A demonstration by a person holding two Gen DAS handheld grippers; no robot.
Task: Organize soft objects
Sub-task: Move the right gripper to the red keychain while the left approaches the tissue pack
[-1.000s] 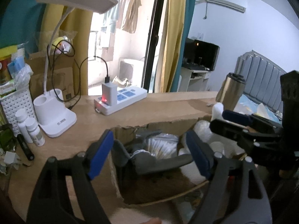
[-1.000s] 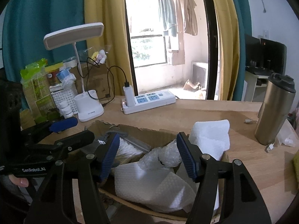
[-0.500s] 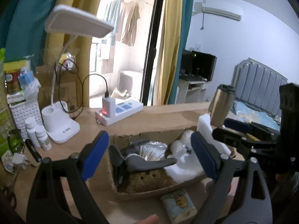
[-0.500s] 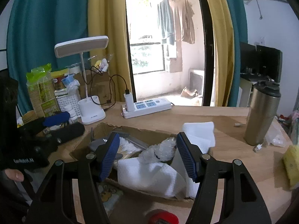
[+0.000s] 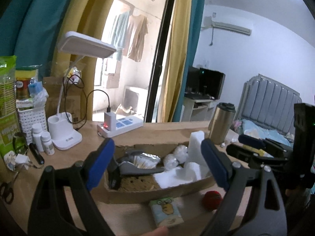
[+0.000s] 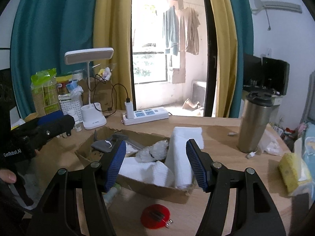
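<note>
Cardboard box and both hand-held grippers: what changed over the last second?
Both hand-held grippers, left and right, pulled back and up from the cardboard box, open and empty throughout. That brought the red round object and cartoon packet into view. Box contents look unmoved.

The cardboard box (image 6: pixel 137 184) hides its own floor under white foam sheets (image 6: pixel 145 172) and a grey cloth (image 5: pixel 137 168), and the right gripper's left finger (image 6: pixel 116 163) covers part of that foam. A small card with a cartoon print (image 5: pixel 166 211) lies blurred (its drawing unreadable). The yellow sponge (image 6: pixel 289 170) is partly cut off at the right edge.
</note>
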